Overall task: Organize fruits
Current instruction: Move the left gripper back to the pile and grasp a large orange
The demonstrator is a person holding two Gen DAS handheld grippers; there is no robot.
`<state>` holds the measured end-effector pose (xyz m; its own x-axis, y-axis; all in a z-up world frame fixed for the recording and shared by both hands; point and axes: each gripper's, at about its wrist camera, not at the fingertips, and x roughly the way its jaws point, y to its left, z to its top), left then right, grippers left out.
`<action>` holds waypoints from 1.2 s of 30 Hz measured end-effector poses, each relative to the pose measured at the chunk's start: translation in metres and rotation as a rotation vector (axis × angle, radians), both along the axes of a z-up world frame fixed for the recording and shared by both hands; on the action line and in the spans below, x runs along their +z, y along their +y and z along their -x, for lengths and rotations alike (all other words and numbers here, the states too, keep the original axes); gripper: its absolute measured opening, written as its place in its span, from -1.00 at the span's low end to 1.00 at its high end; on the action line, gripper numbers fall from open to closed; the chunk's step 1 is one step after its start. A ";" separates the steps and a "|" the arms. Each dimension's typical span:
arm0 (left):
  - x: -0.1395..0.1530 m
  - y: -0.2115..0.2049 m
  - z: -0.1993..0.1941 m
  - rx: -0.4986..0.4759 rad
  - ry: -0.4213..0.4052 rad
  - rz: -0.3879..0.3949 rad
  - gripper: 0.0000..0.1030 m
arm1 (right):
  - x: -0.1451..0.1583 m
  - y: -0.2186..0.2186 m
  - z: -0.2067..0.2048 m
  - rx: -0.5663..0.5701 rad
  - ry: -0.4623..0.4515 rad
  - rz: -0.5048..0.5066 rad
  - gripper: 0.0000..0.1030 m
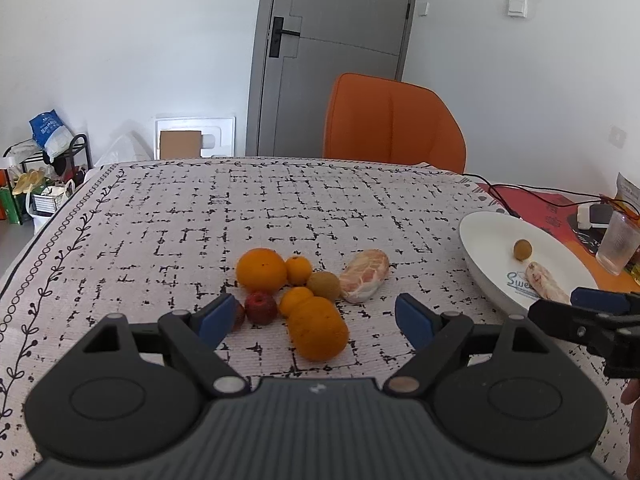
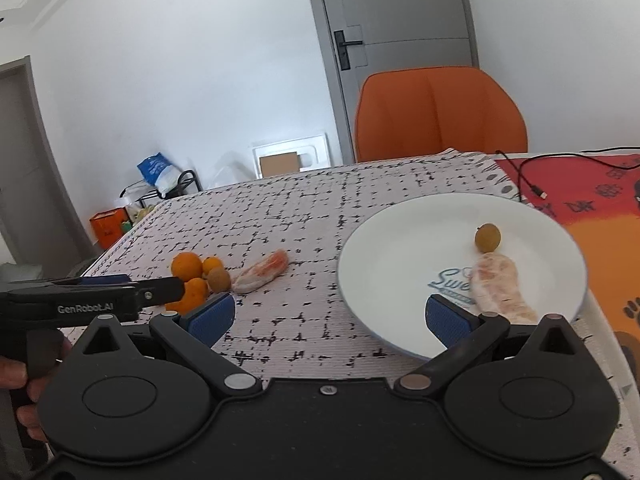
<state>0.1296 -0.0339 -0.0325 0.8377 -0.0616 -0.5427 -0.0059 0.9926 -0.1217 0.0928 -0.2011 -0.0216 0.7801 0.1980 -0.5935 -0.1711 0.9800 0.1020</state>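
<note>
A pile of fruit lies on the patterned tablecloth (image 1: pixel 160 220): a big orange (image 1: pixel 261 270), a small orange (image 1: pixel 298 269), a brown kiwi (image 1: pixel 324 285), a red fruit (image 1: pixel 260 307) and a peeled citrus segment (image 1: pixel 365 276). My left gripper (image 1: pixel 316 306) is open, its blue pads either side of the nearest large orange (image 1: pixel 318 330) without touching it. A white plate (image 2: pixel 400 240) holds a small brown fruit (image 2: pixel 488 237) and another peeled segment (image 2: pixel 500 286). My right gripper (image 2: pixel 330 314) is open and empty at the plate's near rim.
An orange chair (image 1: pixel 392 120) stands behind the table's far edge, in front of a grey door. A clear cup (image 1: pixel 618 246), a black cable (image 1: pixel 520 192) and small devices sit on a red-orange mat right of the plate. The right gripper (image 1: pixel 576 306) shows beside the plate (image 1: pixel 480 248).
</note>
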 end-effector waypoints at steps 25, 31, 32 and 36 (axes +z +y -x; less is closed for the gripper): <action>-0.026 0.018 -0.020 -0.028 0.079 0.116 -0.30 | -0.017 0.038 -0.041 0.081 0.076 0.018 1.00; -0.020 0.033 -0.011 0.000 0.076 0.130 -0.30 | -0.015 0.050 -0.051 0.109 0.070 0.012 0.96; -0.018 0.036 -0.010 0.005 0.072 0.131 -0.30 | -0.015 0.052 -0.052 0.115 0.069 0.011 0.96; -0.012 0.048 -0.005 0.027 0.054 0.127 -0.30 | -0.018 0.063 -0.057 0.143 0.074 0.016 0.86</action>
